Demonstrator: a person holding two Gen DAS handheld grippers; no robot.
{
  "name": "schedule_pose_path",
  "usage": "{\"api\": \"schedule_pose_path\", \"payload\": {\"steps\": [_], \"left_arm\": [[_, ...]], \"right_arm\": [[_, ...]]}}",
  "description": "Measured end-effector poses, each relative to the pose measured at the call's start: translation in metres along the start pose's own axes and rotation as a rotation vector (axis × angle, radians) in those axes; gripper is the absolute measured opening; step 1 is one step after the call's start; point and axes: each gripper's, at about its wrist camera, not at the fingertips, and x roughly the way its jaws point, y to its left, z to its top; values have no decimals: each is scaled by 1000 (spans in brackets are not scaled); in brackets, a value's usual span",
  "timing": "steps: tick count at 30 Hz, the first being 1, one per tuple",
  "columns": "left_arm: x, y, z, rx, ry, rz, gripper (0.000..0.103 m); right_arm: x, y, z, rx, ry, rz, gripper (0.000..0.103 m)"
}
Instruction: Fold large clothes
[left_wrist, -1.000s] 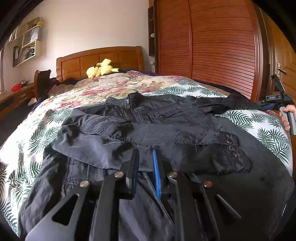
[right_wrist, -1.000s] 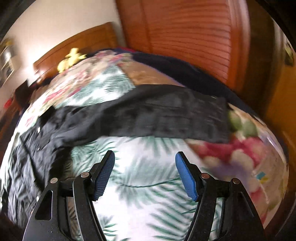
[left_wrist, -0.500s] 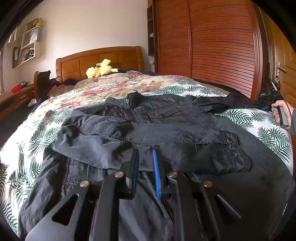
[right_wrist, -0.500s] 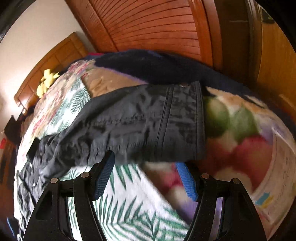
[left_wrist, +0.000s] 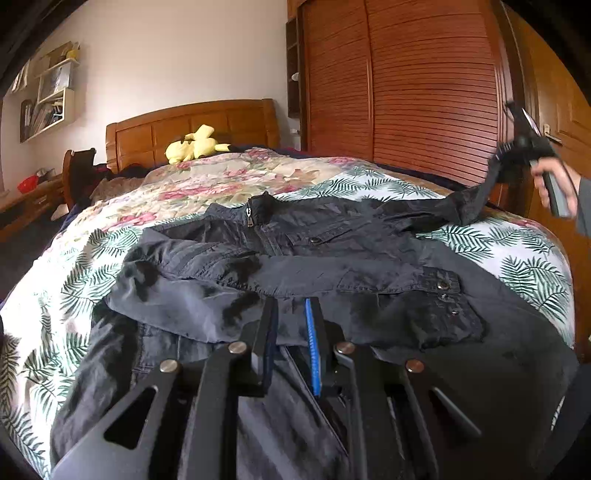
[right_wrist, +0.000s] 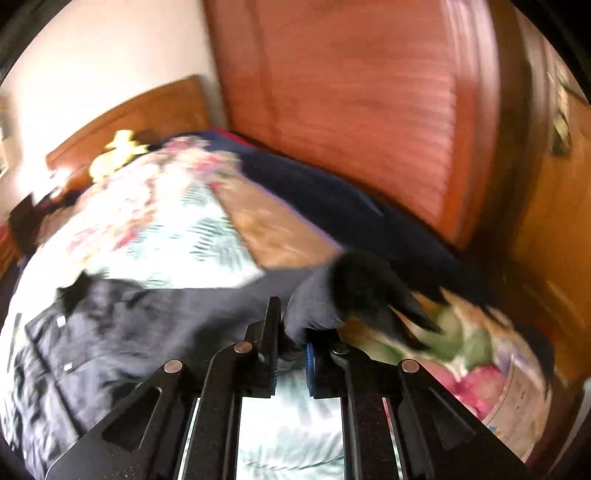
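Observation:
A dark grey jacket lies spread on the bed, its left sleeve folded across the chest. My left gripper is shut over the jacket's lower front, with nothing visibly pinched between the pads. My right gripper is shut on the cuff of the jacket's right sleeve and holds it lifted off the bed. In the left wrist view the right gripper shows at the far right, with the sleeve stretched up to it.
The bed has a leaf and flower quilt and a wooden headboard. A yellow plush toy lies by the headboard. A slatted wooden wardrobe stands close along the bed's right side. A dark blue blanket lies along that edge.
My right gripper moved to the sleeve cuff, shut on it and lifted it off the bed. My left gripper has not moved.

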Motion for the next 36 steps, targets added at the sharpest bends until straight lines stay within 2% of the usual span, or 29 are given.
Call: {"api": "schedule_pose_path", "payload": {"steps": [5, 10, 16, 21, 24, 29, 36], "left_arm": [[-20, 8, 6, -20, -16, -27, 12], [-39, 21, 8, -31, -40, -16, 12], [-54, 46, 6, -64, -48, 5, 12], [-66, 61, 4, -85, -61, 21, 12], [-70, 67, 2, -95, -63, 29, 12], [-75, 74, 0, -97, -64, 43, 12], [-76, 75, -2, -104, -61, 48, 12]], "right_arm": [[-49, 77, 15, -136, -52, 116, 7], [-91, 154, 14, -251, -86, 235, 7], [-128, 250, 0, -367, -110, 392, 7], [-153, 309, -27, -441, -114, 511, 7], [-153, 330, -49, -478, -79, 559, 7], [-137, 348, -95, -523, 16, 573, 7], [-115, 332, -157, -521, 151, 576, 7]]}}
